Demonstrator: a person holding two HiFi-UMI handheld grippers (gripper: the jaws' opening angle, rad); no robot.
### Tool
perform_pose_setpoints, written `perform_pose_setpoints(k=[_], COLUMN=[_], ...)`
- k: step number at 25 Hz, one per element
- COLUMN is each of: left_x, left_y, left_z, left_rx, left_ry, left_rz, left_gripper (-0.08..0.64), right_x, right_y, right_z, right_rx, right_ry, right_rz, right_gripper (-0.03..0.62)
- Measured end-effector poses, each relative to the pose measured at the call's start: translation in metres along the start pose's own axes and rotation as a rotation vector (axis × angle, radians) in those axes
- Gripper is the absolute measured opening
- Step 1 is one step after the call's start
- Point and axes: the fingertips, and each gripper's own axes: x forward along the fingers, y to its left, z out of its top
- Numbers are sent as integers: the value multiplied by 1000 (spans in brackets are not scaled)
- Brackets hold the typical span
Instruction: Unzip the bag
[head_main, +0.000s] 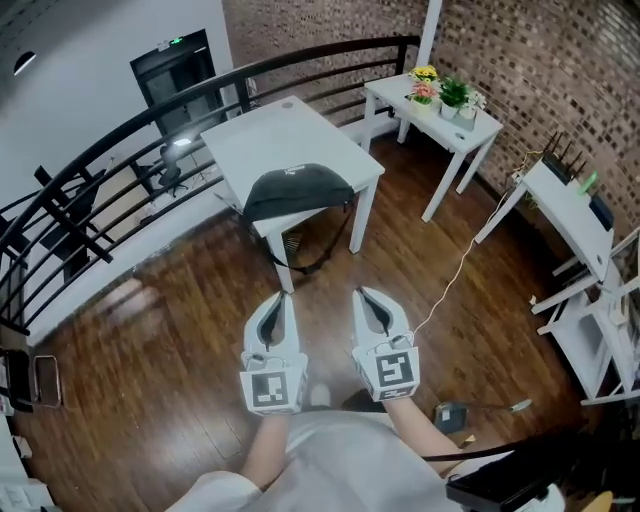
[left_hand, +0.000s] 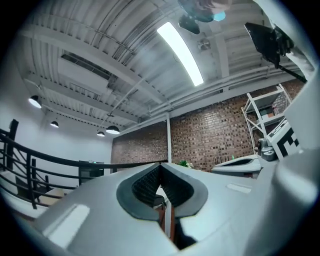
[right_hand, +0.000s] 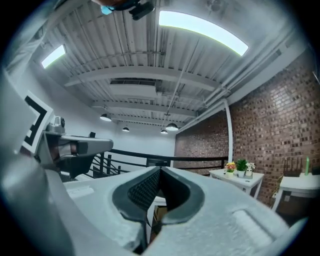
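Observation:
A dark bag (head_main: 297, 190) with a hanging strap lies on the near edge of a white square table (head_main: 285, 140) ahead of me. Both grippers are held side by side well short of it, over the wooden floor. My left gripper (head_main: 283, 297) is shut with nothing in it, its jaws meeting at the tip (left_hand: 160, 165). My right gripper (head_main: 366, 295) is likewise shut and empty, jaws touching (right_hand: 160, 170). Both gripper views point up toward the ceiling, and the bag does not show in them.
A black curved railing (head_main: 120, 130) runs behind the table. A second white table with potted flowers (head_main: 440, 95) stands at the back right. White shelving (head_main: 590, 260) lines the right side, and a cable (head_main: 455, 275) runs across the floor to a small box (head_main: 450, 415).

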Motion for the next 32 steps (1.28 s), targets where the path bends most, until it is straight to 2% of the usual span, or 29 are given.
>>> perform_pose_setpoints(k=[5, 12, 16, 19, 22, 26, 32], left_x=[72, 191, 272, 328, 360, 387, 407], left_y=[5, -22, -32, -35, -33, -23, -6], left_z=[-37, -101, -137, -164, -200, -253, -331], left_rx=[-42, -55, -44, -73, -69, -77, -102], left_ry=[62, 152, 211, 271, 329, 411, 489], left_rz=[-56, -141, -151, -136, -110, -114, -184], left_gripper=[17, 17, 17, 17, 17, 17, 17], right_x=[50, 135, 197, 244, 279, 321, 360], right_y=[-38, -143, -202, -238, -253, -254, -240], right_z=[-29, -73, -95, -118, -159, -220, -317], right_rx=[15, 67, 104, 115, 111, 92, 51], right_ry=[76, 126, 151, 195, 268, 376, 520], right_rz=[-31, -102, -67, -6, 59, 118, 177], right_gripper=[-11, -11, -11, -11, -11, -11, -11])
